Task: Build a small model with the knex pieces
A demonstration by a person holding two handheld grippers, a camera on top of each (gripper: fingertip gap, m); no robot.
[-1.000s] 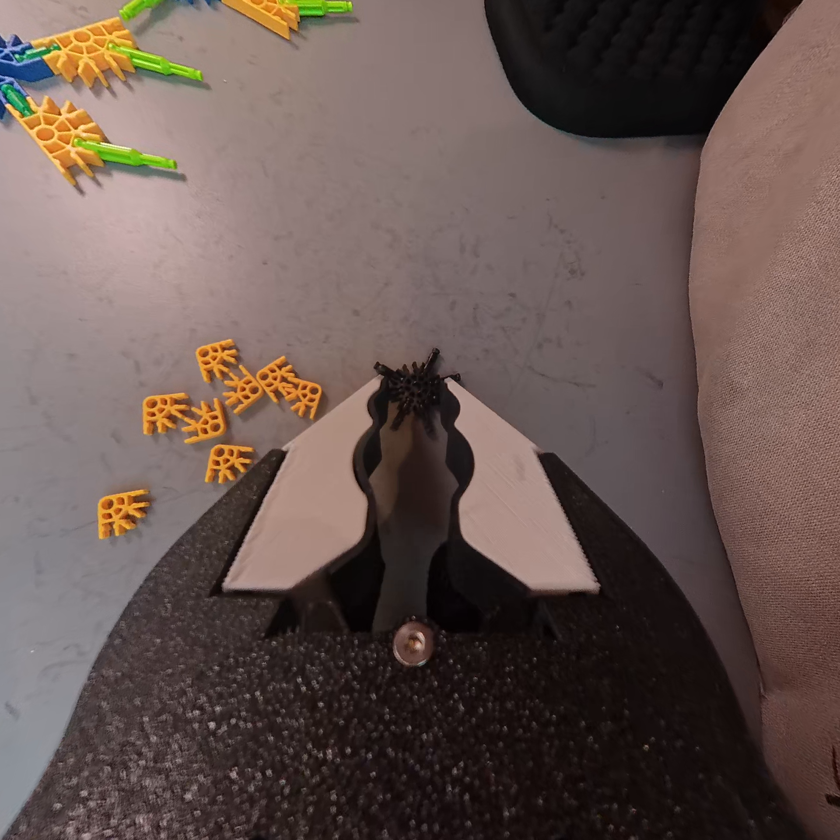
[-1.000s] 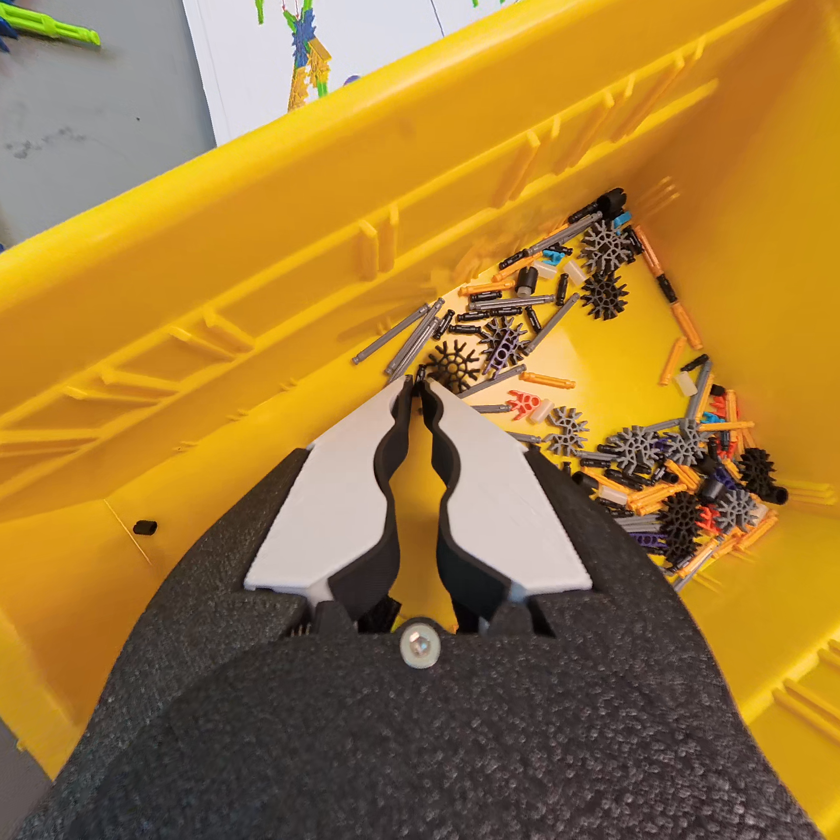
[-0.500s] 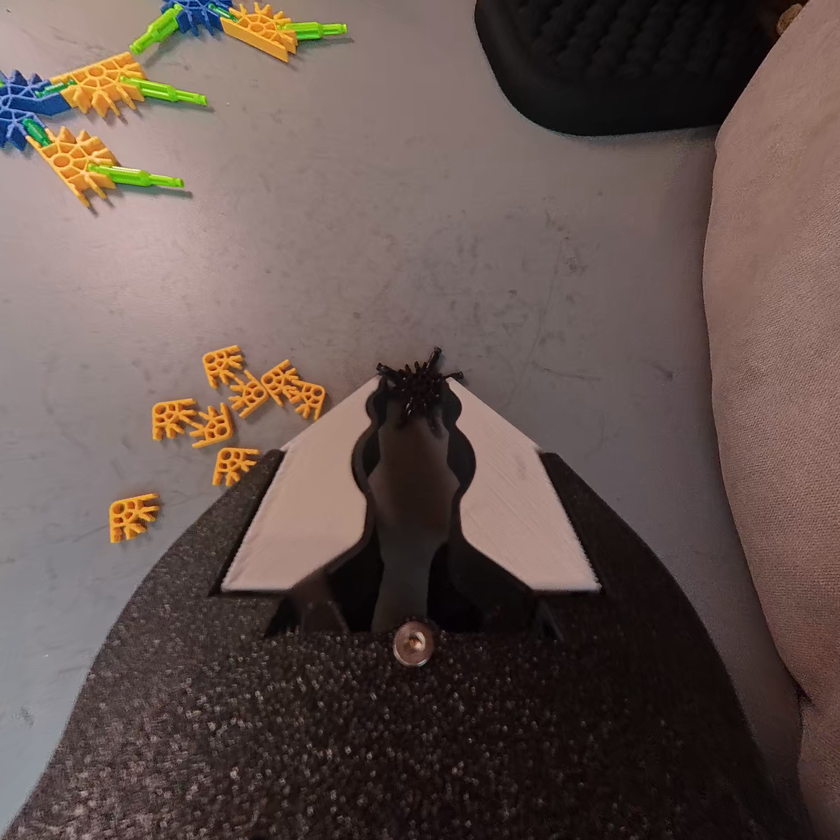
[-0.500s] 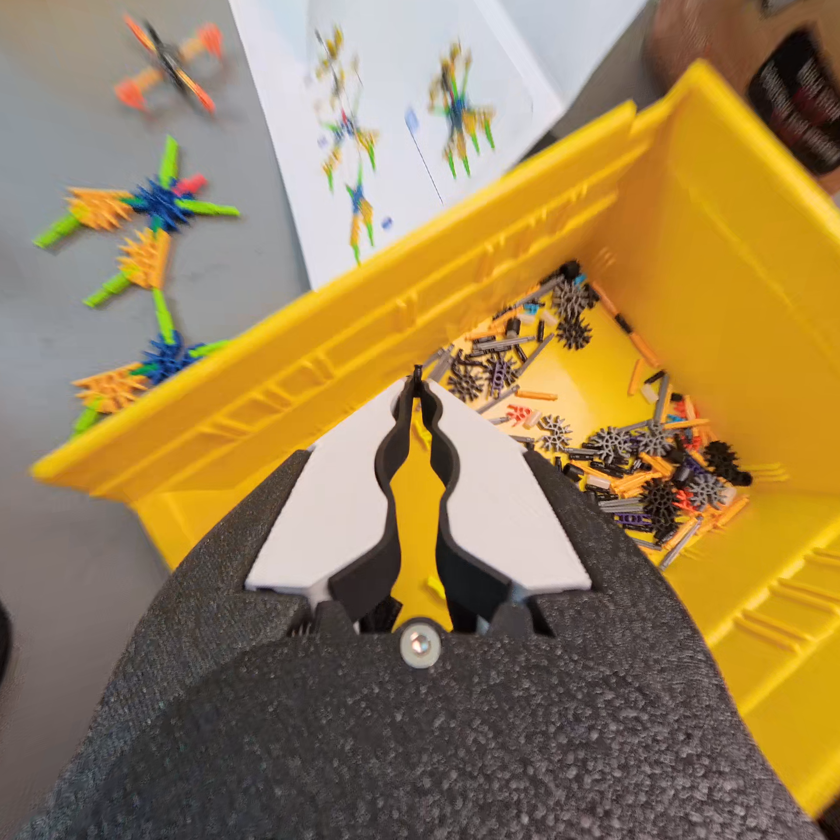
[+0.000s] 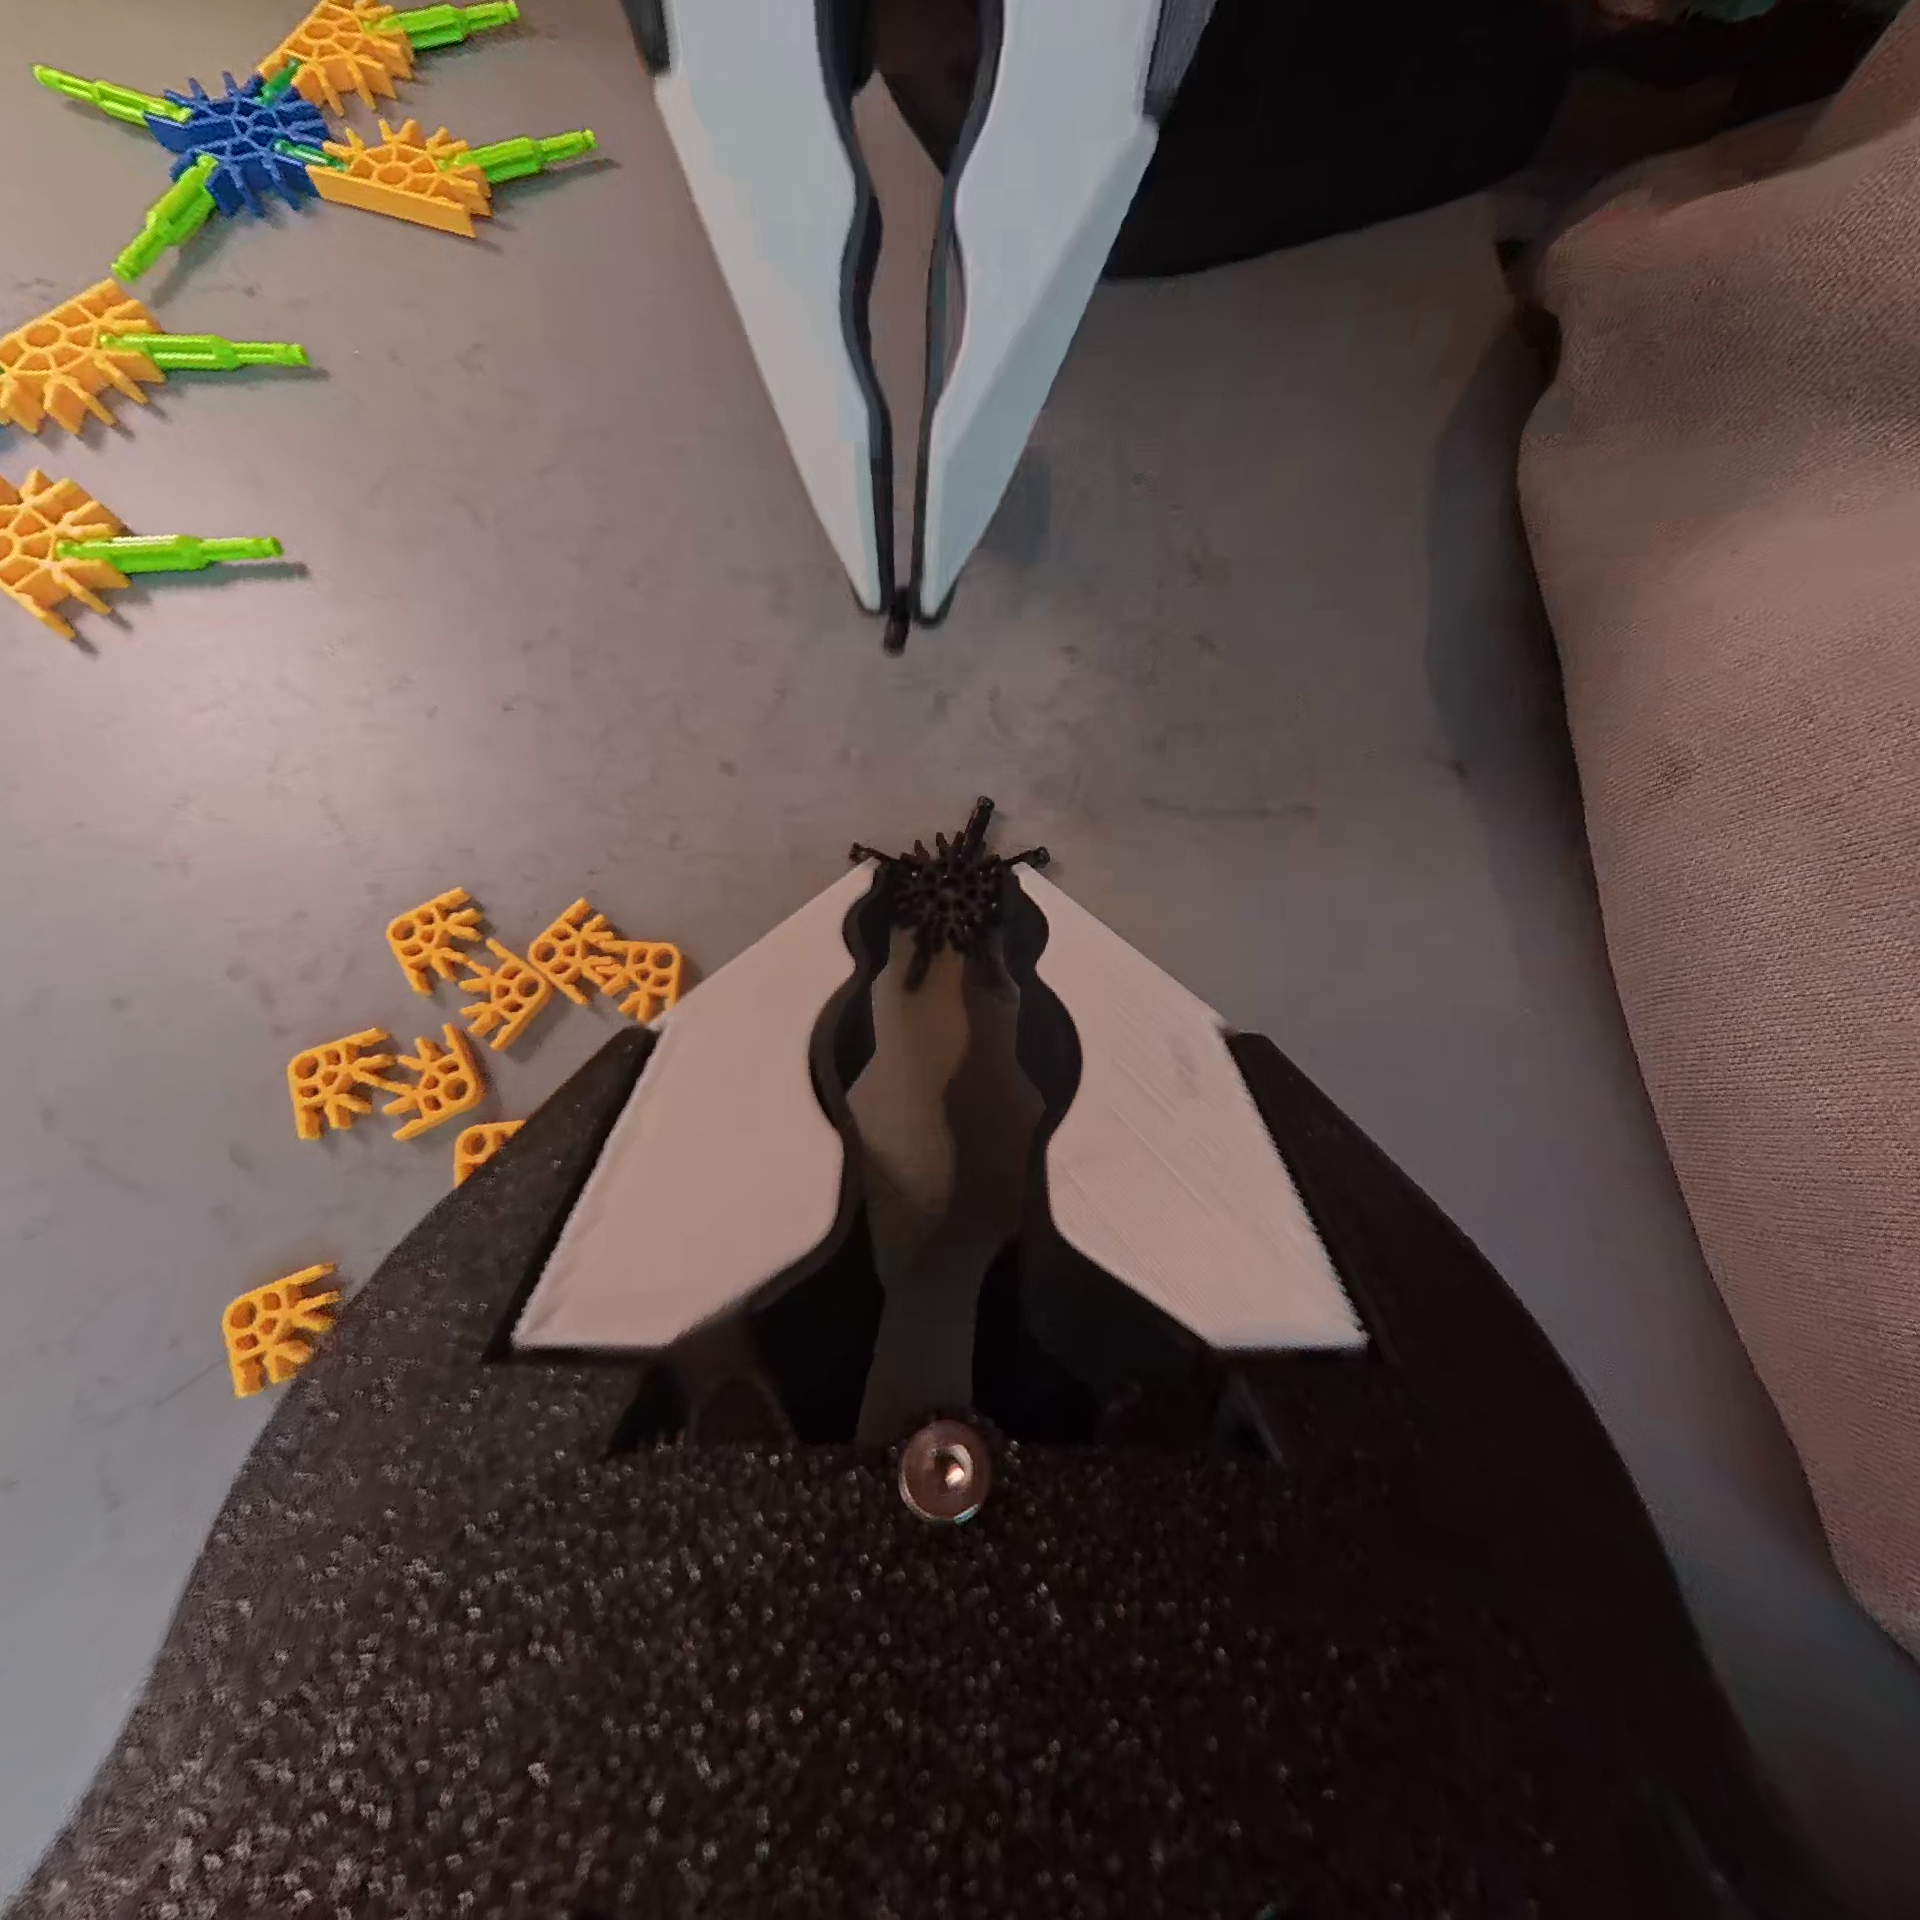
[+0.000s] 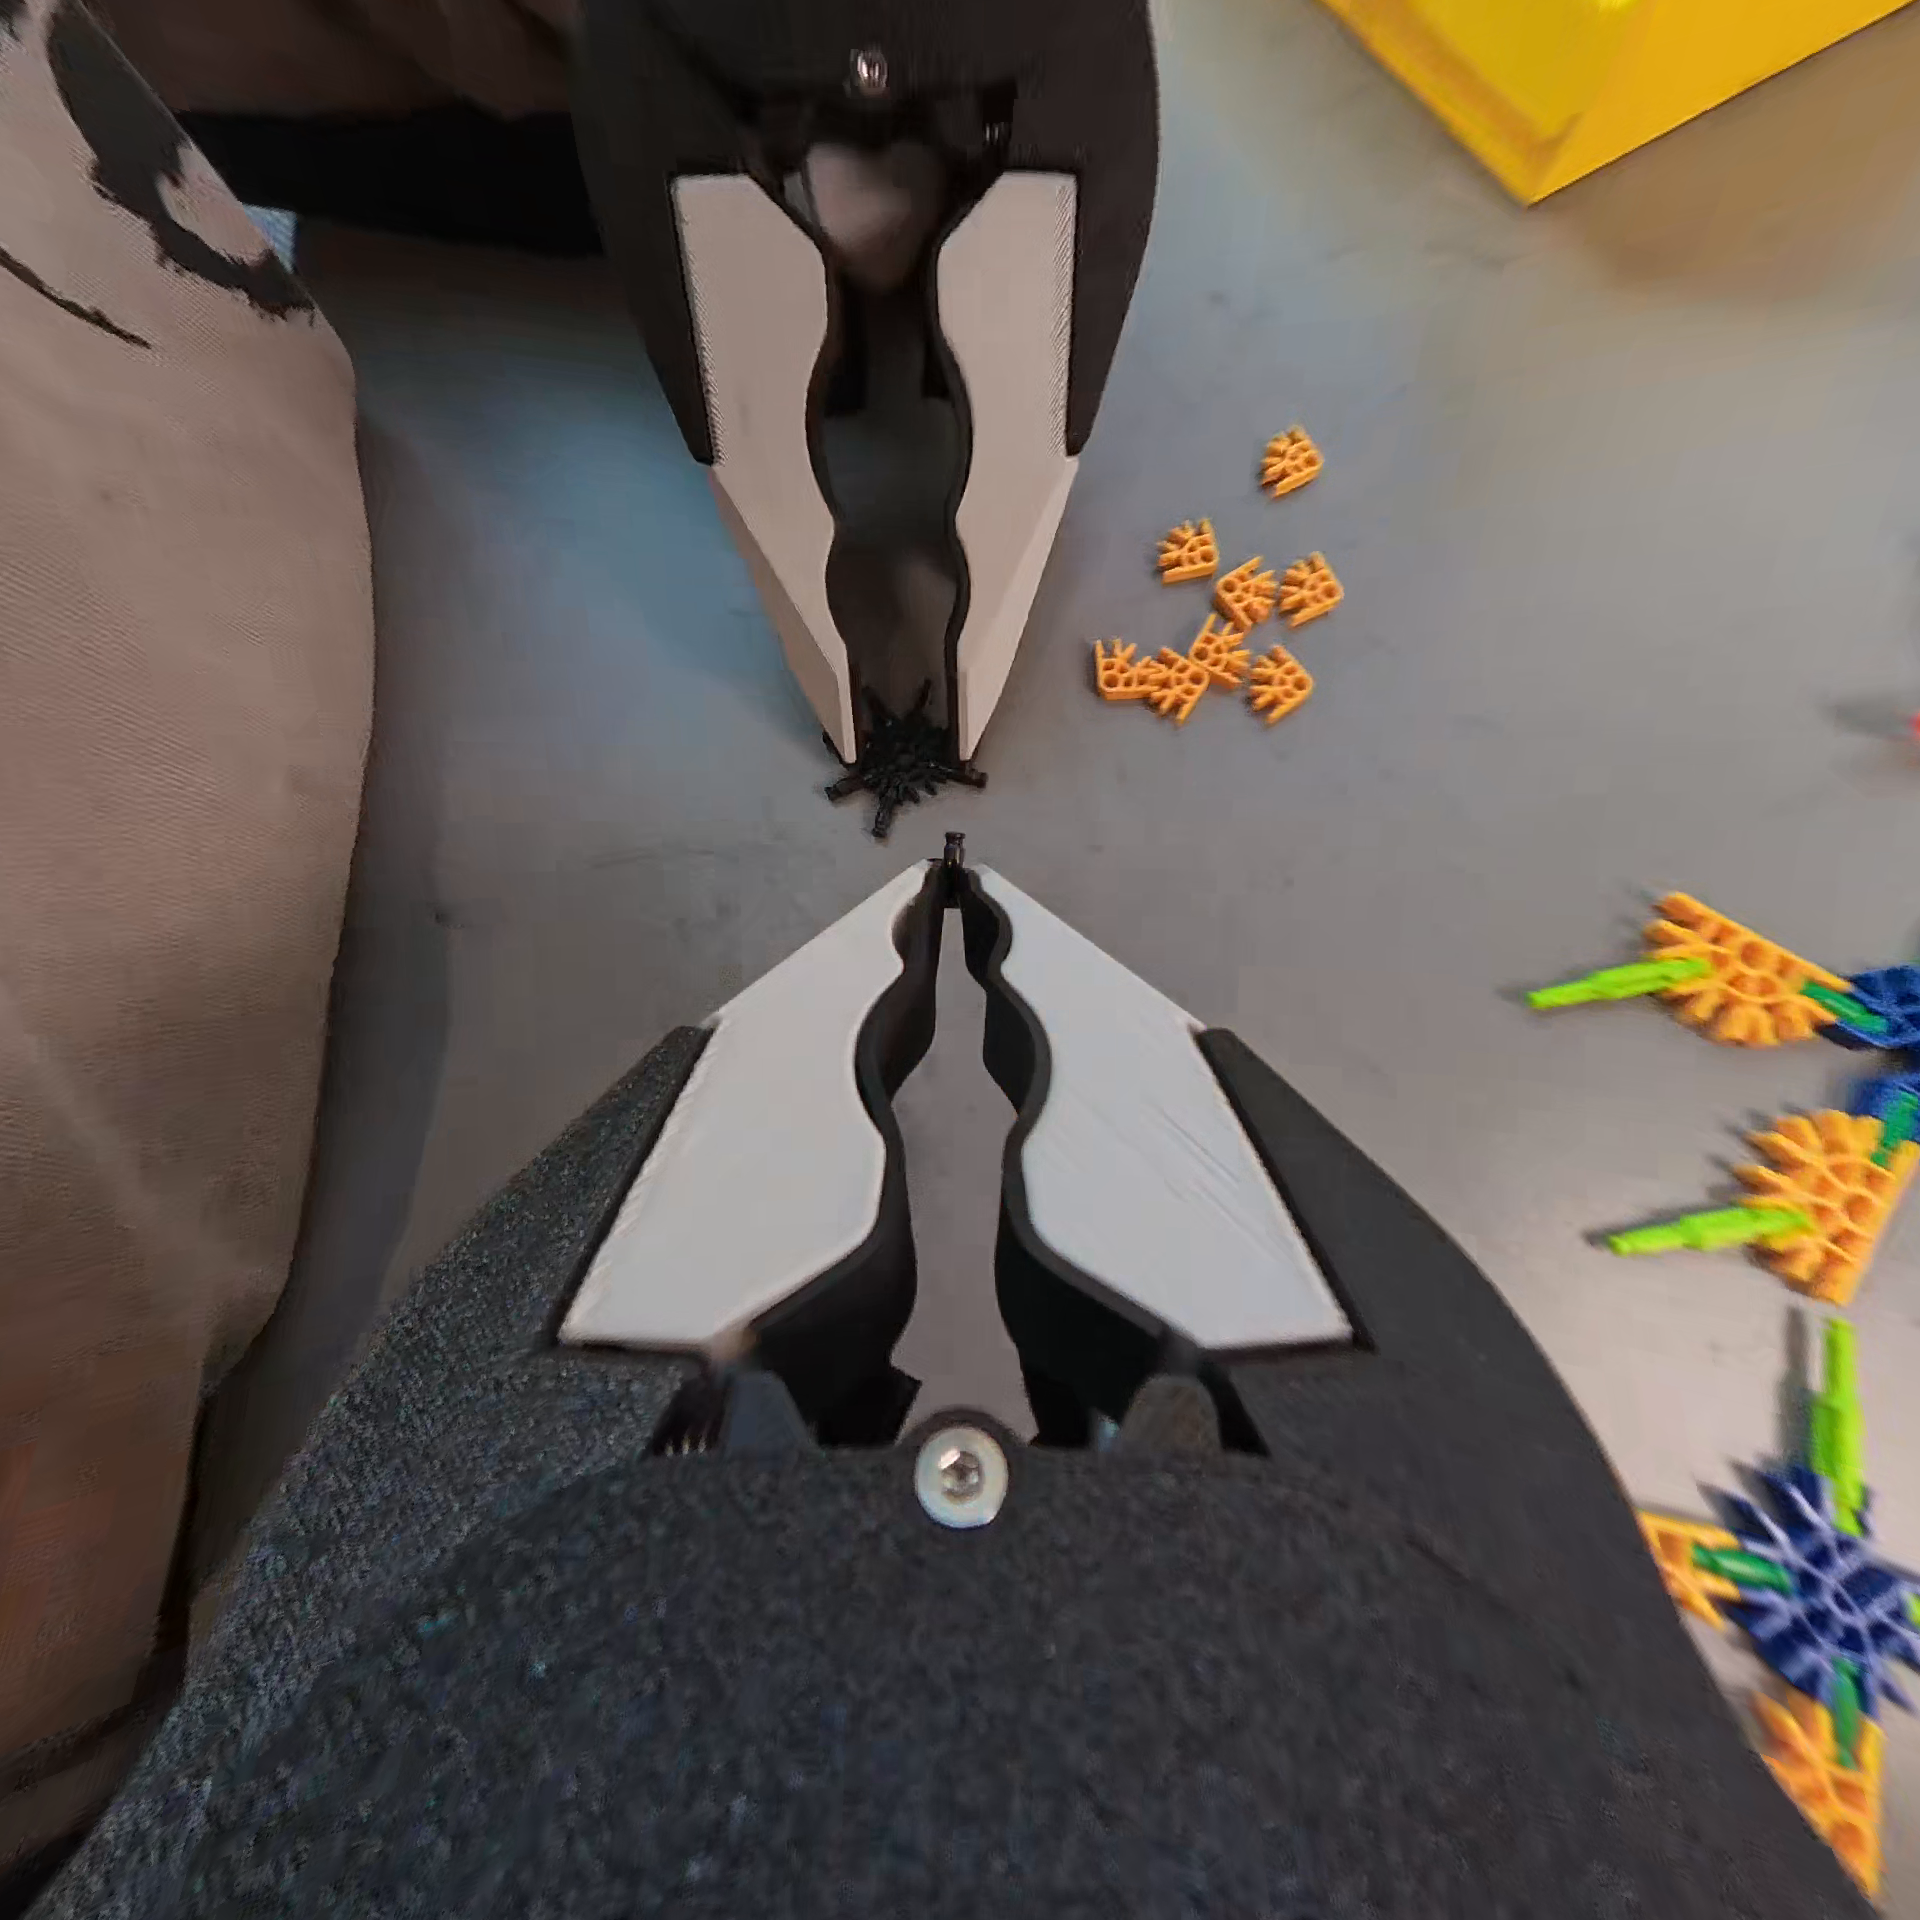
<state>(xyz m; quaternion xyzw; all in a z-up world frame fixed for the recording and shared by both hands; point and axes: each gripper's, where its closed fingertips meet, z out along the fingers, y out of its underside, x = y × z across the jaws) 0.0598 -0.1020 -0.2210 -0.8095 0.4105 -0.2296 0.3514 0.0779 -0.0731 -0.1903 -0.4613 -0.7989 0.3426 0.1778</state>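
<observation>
My left gripper (image 5: 948, 883) is shut on a black round spoked connector (image 5: 948, 878) with short black rods stuck in it, held just above the grey table. It also shows in the right wrist view (image 6: 906, 732) with the connector (image 6: 902, 764). My right gripper (image 6: 951, 868) is shut on a small black rod (image 6: 952, 847) whose tip pokes out of the fingertips. It faces the left gripper tip to tip, a short gap from the connector. In the left wrist view it comes down from the top (image 5: 900, 608) with the rod (image 5: 894, 632).
Loose orange fan-shaped connectors (image 5: 488, 997) (image 6: 1236, 634) lie on the grey table (image 5: 623, 675) beside the left gripper. Assemblies of blue hubs, orange fans and green rods (image 5: 270, 156) (image 6: 1808, 1184) lie farther out. A beige cushion (image 5: 1745, 831) bounds one side. A yellow bin's corner (image 6: 1621, 83) is at the back. There is about 5 cm between the tips of the two grippers.
My right gripper has left the yellow bin with the small black rod and swung over to face the left gripper's connector. The left gripper has barely moved.
</observation>
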